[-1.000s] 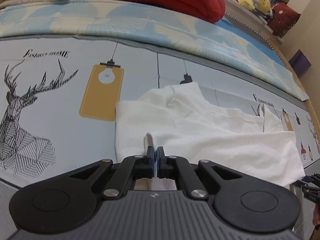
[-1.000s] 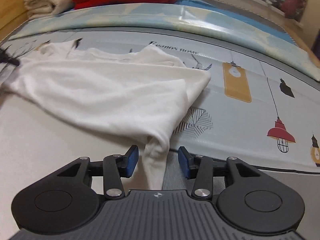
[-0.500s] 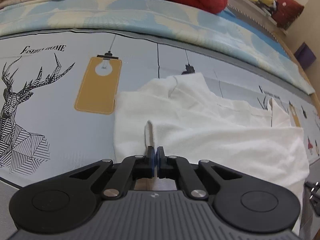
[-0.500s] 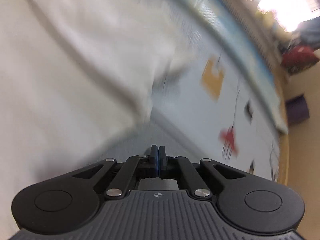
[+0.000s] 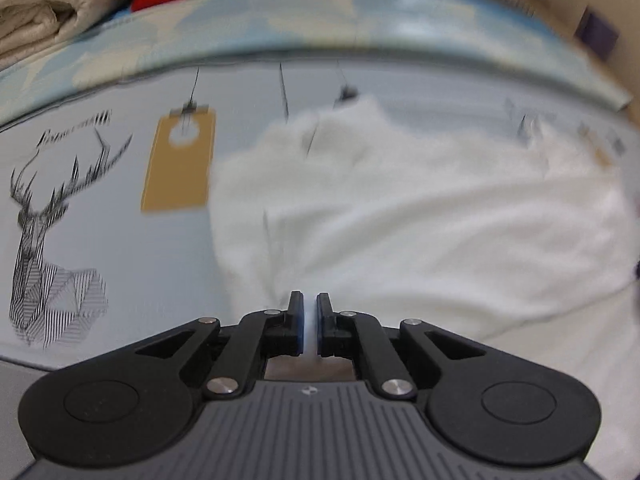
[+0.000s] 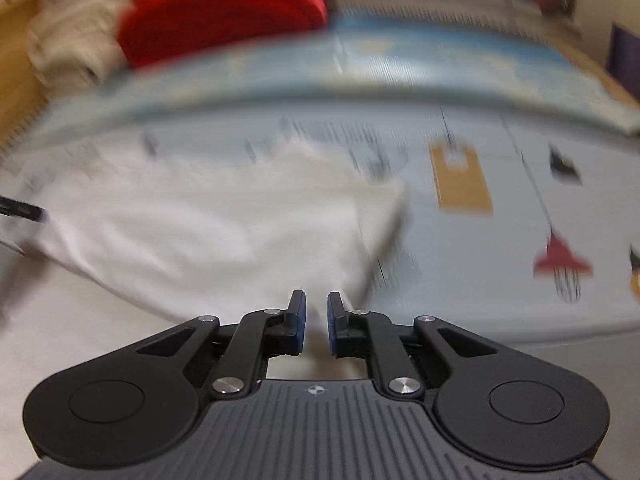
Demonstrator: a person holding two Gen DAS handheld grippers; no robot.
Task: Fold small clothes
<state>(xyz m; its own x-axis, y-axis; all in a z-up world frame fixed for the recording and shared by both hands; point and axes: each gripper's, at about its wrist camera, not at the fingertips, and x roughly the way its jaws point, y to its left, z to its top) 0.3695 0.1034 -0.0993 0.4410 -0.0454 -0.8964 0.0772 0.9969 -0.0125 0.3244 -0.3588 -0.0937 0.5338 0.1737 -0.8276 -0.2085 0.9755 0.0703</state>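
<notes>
Nearest, left gripper (image 5: 308, 322): jaws nearly together, pinching a fold of the white garment (image 5: 420, 216). Right gripper (image 6: 316, 322): jaws narrowly apart, having just eased open a little, white cloth of the garment's corner between the pads; whether they press on it cannot be told through the blur. Beyond, the garment lies spread and rumpled on a pale printed bedsheet (image 5: 120, 240) bearing a line-drawn deer (image 5: 48, 240) and ochre lamp panels (image 5: 180, 164). Farthest: blue patterned cover (image 5: 360, 16), red blanket (image 6: 224, 8), folded cream blanket (image 5: 44, 12).
</notes>
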